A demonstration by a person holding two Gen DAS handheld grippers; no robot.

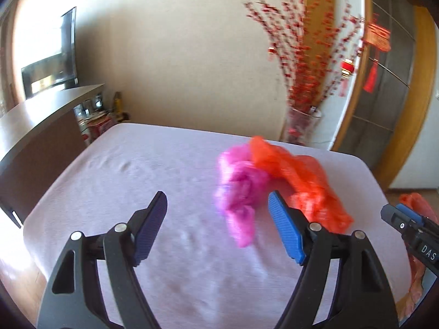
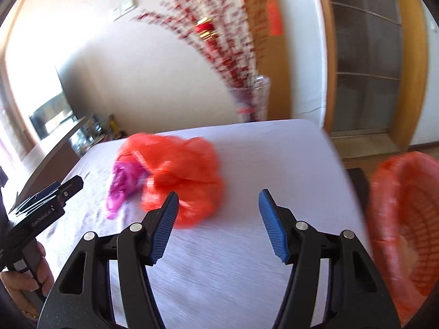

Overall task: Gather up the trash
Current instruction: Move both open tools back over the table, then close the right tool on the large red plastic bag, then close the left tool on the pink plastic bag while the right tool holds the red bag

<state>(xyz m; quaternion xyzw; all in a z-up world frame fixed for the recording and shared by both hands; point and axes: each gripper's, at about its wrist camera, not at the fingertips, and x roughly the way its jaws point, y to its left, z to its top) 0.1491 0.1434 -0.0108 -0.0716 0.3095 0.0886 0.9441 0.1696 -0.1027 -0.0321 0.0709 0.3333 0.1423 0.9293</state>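
We look down along each gripper from close above a table (image 1: pixel 137 164); both views share its pink bag (image 1: pixel 241 192) and orange bag (image 2: pixel 186 175).

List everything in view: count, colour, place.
Orange plastic bag: one, orange, crumpled on the table.
Pink plastic bag: one, pink, touching the orange one.
Table: one, pale lilac cloth.
Bin: one, lined with orange plastic, beside the table's edge.
Vase: one, clear, with red branches, behind the table.
Television: one, black, against the wall.
Door: one, wood-framed glass.
Left claw: blue pads, open, empty.
Right claw: blue pads, open, empty.
Hand: one, gripping the left handle.
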